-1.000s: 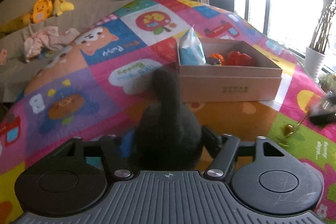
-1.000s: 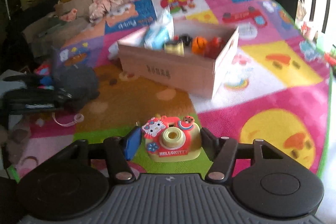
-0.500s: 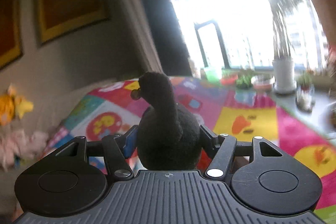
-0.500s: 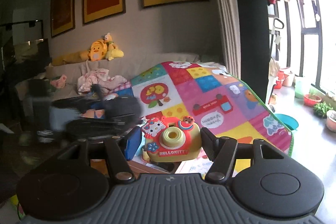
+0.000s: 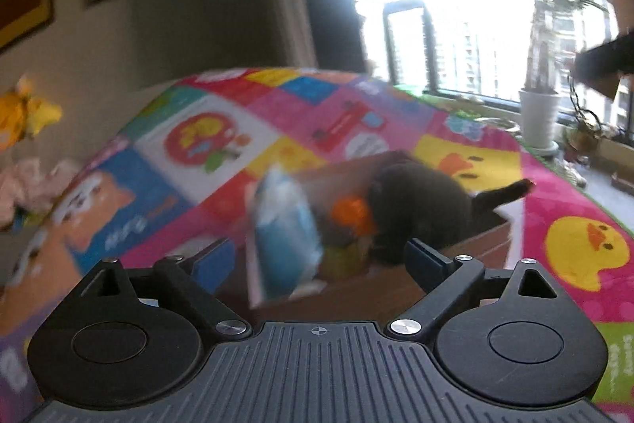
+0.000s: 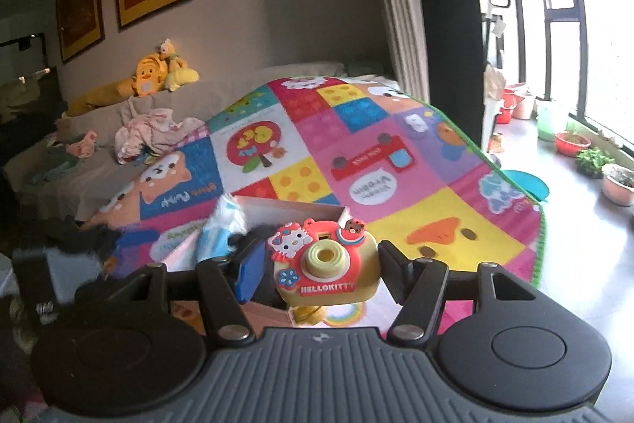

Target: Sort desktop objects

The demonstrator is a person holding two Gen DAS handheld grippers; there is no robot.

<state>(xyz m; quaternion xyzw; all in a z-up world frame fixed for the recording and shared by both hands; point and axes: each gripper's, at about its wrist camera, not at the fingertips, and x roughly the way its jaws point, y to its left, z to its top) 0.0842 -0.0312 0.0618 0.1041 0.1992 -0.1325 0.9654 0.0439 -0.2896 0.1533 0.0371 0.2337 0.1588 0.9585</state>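
Plainly legible on the toy camera (image 6: 327, 266) is "HELLOKITTY", on a red band under its yellow lens; the right tool (image 6: 319, 274) is clamped on it above the cardboard box (image 6: 293, 211). Beneath lies a patchwork play mat (image 6: 356, 129), with a yellow plush (image 6: 152, 76) on the sofa behind. Only the left view looks into the box (image 5: 475, 248): a black plush swan (image 5: 420, 203) beside a blue packet (image 5: 285, 224). The left tool (image 5: 319, 260) stands apart, empty.
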